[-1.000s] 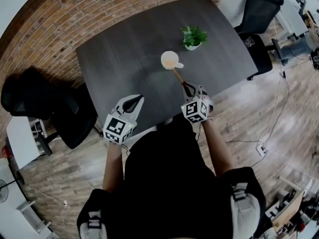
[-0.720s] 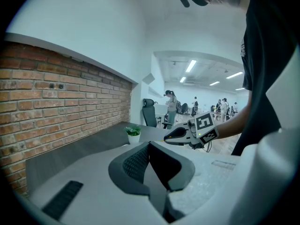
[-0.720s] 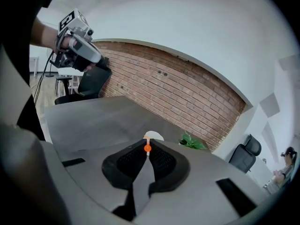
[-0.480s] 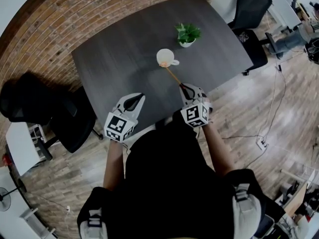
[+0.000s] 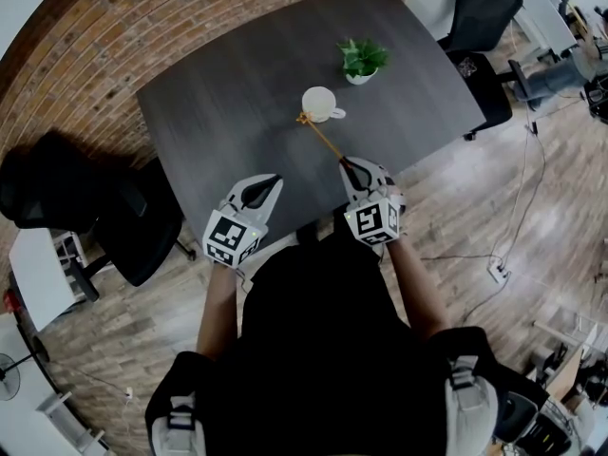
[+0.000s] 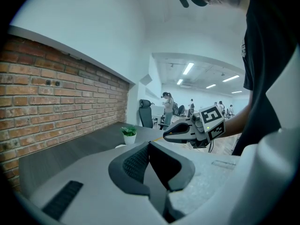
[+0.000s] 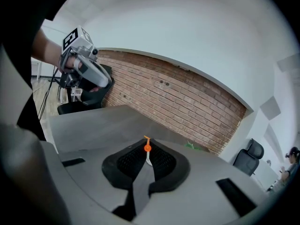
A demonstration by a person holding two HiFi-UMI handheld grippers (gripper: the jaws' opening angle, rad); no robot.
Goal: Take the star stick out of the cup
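Note:
The star stick is a thin wooden stick with an orange star at its far end. My right gripper is shut on its near end, above the table's front part. The star end hangs just outside the near-left rim of the white cup, which stands upright mid-table. In the right gripper view the star stick pokes out past the closed right gripper. My left gripper is shut and holds nothing, over the front edge, left of the right one; its jaws meet in the left gripper view.
A small potted plant stands just behind the cup on the dark table. A brick wall runs along the table's far left side. Black office chairs stand at the left and far right. Cables lie on the wooden floor at right.
The right gripper has pulled back toward me with the stick. The star end, inside the cup a second ago, now sits outside its rim. The left gripper has barely moved.

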